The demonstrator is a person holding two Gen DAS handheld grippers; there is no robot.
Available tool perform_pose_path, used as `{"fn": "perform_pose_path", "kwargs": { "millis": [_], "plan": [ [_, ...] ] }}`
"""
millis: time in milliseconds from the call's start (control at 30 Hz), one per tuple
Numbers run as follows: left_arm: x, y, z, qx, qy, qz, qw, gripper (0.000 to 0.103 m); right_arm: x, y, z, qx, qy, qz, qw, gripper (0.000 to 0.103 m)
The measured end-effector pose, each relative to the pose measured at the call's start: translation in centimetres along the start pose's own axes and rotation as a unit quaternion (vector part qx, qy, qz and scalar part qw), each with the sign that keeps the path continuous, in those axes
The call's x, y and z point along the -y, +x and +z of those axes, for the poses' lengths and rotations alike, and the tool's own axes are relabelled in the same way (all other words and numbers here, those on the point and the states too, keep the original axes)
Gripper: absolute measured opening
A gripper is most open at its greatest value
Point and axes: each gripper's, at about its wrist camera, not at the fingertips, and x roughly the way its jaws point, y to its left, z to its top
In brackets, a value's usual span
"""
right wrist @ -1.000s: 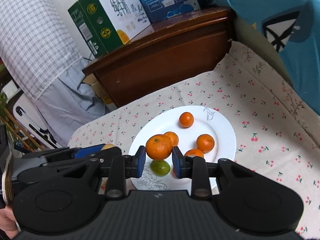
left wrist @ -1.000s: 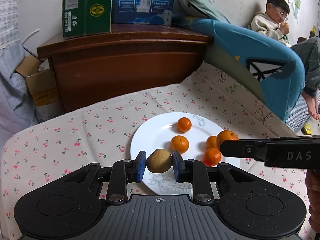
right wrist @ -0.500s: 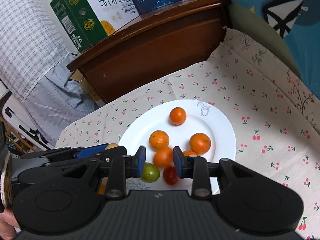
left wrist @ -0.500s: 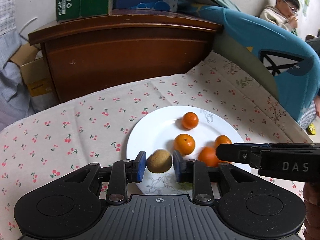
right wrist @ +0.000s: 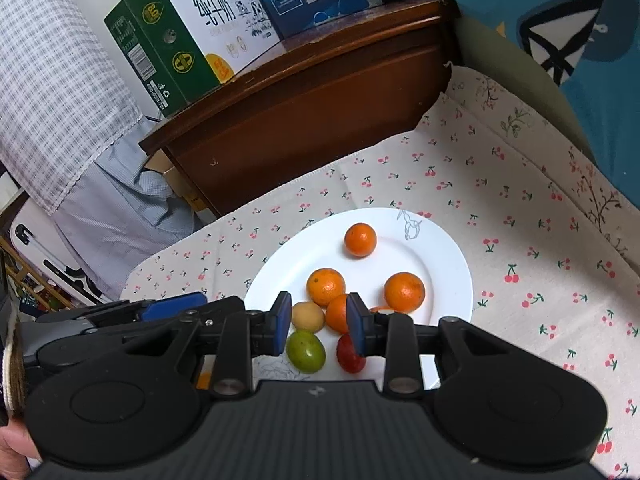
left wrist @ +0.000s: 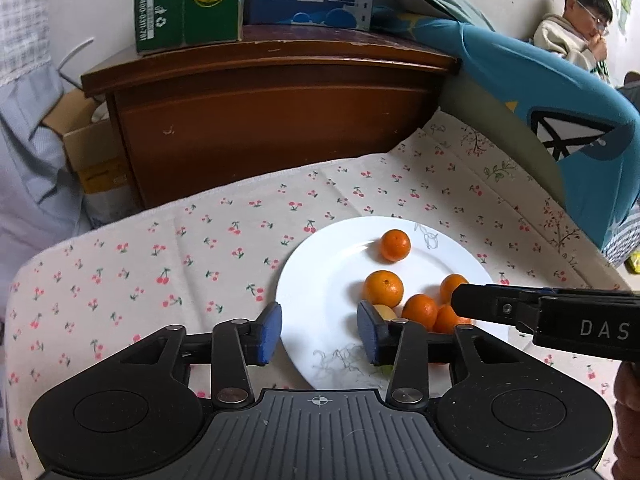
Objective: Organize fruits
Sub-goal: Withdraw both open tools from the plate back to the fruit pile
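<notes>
Fruits [right wrist: 325, 286] on plate [right wrist: 440, 248], boxes [right wrist: 188, 32] behind

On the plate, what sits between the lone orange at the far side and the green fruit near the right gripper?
In the right wrist view, another orange and the brown kiwi lie between the far orange and the green fruit on the plate.
</notes>
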Motion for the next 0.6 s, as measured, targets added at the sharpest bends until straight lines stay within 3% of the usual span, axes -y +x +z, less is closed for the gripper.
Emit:
{"fn": "perform_pose_path", "kwargs": {
  "millis": [167, 600],
  "plan": [
    [-0.4, -1.5, -0.5, 0.001, -0.01, 0.0, 1.0, 0.049, -0.4, -1.3, -0.7, -0.002, 0.006, 0.002, 1.0, 0.031],
    [-1.3, -4.7, -4.4, -0.012, -0.033, 0.009, 0.9994, 0.05, -1.8, -4.3, -4.2, -0.011, -0.007, -0.012, 1.0, 0.032]
  ]
}}
